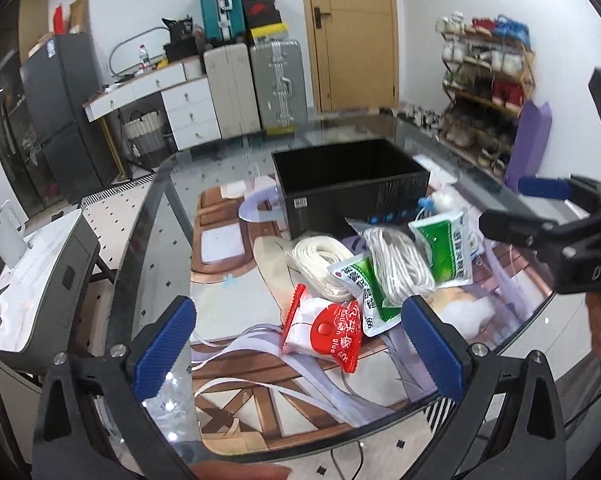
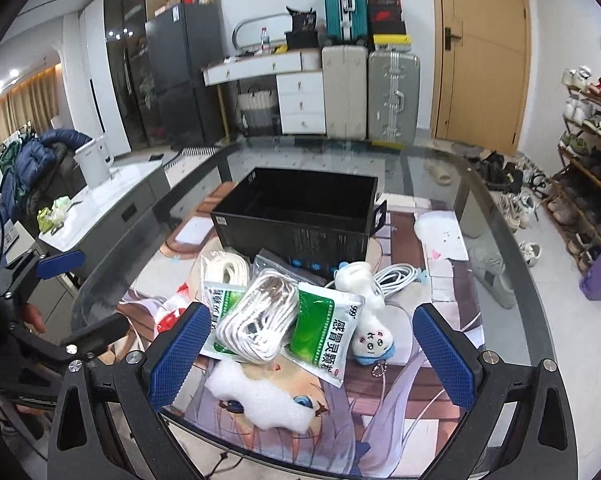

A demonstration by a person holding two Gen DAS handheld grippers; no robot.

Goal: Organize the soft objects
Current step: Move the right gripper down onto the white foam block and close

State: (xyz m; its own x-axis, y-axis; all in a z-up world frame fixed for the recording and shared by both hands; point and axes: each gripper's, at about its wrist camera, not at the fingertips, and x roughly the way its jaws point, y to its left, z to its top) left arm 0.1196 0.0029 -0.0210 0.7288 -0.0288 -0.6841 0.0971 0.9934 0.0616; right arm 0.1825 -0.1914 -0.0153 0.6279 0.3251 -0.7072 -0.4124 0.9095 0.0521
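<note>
An open black box (image 2: 300, 216) stands on the glass table, and the soft items lie heaped in front of it. The heap holds a white rope coil (image 2: 260, 320), two green sachets (image 2: 324, 332) (image 2: 216, 304), a small white plush toy (image 2: 364, 312), a white cable coil (image 2: 396, 280) and a white foam piece (image 2: 256, 396). A red glue pouch (image 1: 328, 332) and a second rope coil (image 1: 320, 268) lie on the left side. My left gripper (image 1: 298, 344) hovers open over the red pouch. My right gripper (image 2: 310, 356) hangs open above the rope coil and sachets, holding nothing.
A printed mat (image 2: 400, 400) covers the glass table, whose curved edge (image 2: 512, 280) runs close on the right. A grey side cabinet (image 1: 40, 280) with a white kettle stands to the left. A shoe rack (image 1: 484, 92), suitcases (image 1: 256, 84) and a door line the far walls.
</note>
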